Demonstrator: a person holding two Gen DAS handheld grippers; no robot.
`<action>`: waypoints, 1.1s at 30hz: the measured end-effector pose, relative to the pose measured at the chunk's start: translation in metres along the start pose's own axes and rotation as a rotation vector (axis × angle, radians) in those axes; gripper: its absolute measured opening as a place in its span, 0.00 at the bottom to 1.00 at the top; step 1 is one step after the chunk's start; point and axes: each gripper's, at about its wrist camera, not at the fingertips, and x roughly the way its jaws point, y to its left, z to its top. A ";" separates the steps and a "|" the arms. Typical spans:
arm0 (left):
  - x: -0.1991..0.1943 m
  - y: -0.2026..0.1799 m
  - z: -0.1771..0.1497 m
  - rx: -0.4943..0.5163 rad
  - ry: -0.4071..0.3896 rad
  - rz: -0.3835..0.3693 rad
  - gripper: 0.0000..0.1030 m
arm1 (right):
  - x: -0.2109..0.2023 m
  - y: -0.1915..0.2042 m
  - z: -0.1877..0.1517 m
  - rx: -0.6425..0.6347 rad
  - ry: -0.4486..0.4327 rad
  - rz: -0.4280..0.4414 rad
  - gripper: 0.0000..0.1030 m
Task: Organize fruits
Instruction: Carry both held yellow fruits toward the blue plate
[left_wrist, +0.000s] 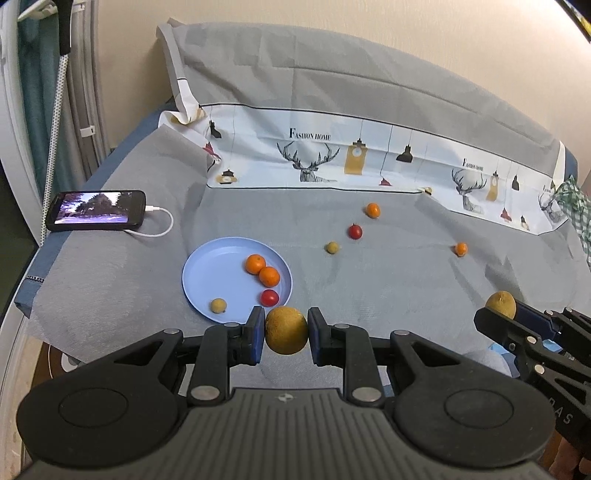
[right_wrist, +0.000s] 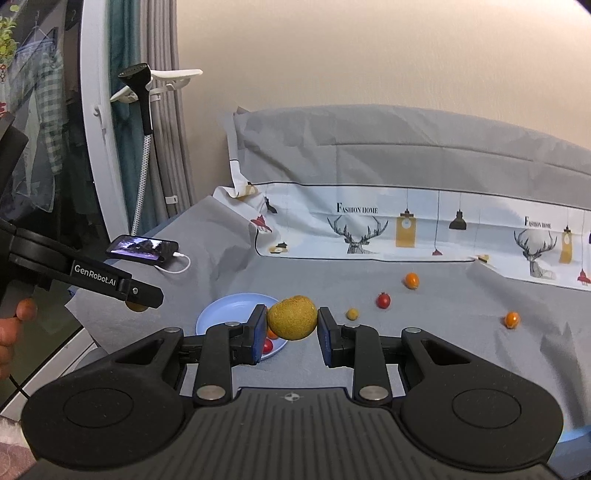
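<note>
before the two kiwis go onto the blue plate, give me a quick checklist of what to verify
1. Left gripper clamps its fuzzy brown kiwi: ok.
2. Right gripper clamps the second brown kiwi: ok.
3. Round light-blue plate has bare space on its left half: ok.
4. Fruits on the plate, two oranges, a red tomato and a small yellowish fruit, leave room: ok.
5. Black phone and its white cable lie apart from the plate: ok.
6. Grip firmness: cannot tell.

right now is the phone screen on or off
On: the phone on the grey cloth shows a lit picture of trees, with a white cable plugged in.
</note>
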 end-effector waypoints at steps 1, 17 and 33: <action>-0.002 0.000 0.000 -0.001 -0.004 -0.001 0.26 | -0.001 0.000 0.000 -0.003 -0.003 0.000 0.29; -0.017 0.000 -0.005 0.006 -0.040 0.002 0.26 | -0.015 0.005 -0.004 -0.013 -0.035 0.006 0.29; -0.002 0.006 -0.010 -0.016 -0.001 0.012 0.26 | -0.001 0.004 -0.006 0.001 0.016 0.016 0.29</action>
